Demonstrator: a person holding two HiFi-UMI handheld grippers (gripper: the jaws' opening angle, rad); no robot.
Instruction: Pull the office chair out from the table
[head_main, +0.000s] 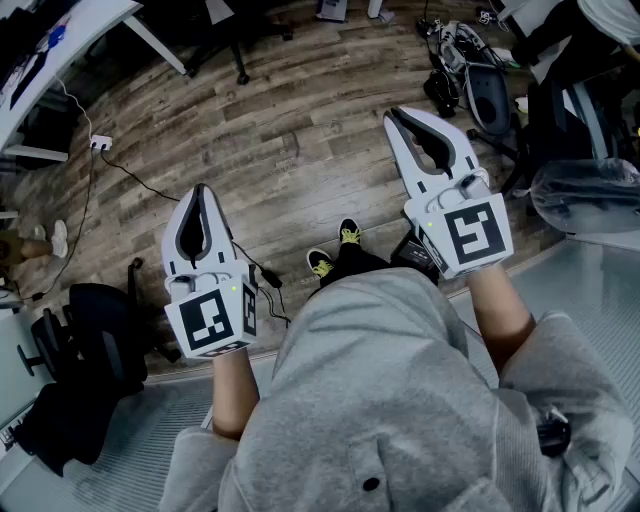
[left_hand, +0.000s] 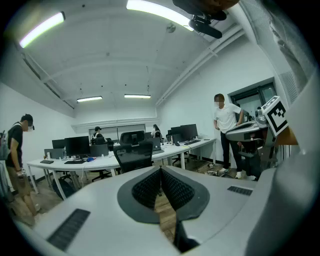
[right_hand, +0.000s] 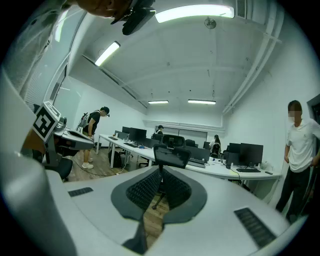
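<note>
Across the wood-floored office, the black office chair (right_hand: 170, 156) stands pushed up to a long white table (right_hand: 215, 168), well apart from both grippers. Pulling has not begun: left gripper (head_main: 201, 192) and right gripper (head_main: 393, 118) hover, jaws closed, empty.

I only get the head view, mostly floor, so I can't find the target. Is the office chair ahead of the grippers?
Observer: Yes. The right gripper view shows a black office chair straight ahead, in front of a white desk.
Operator: Touching it yet?
Observer: No. The right gripper and left gripper are shut on nothing, apart from it.
Operator: Anyone nearby?
Observer: A person in a white shirt stands at the right of the left gripper view.
</note>
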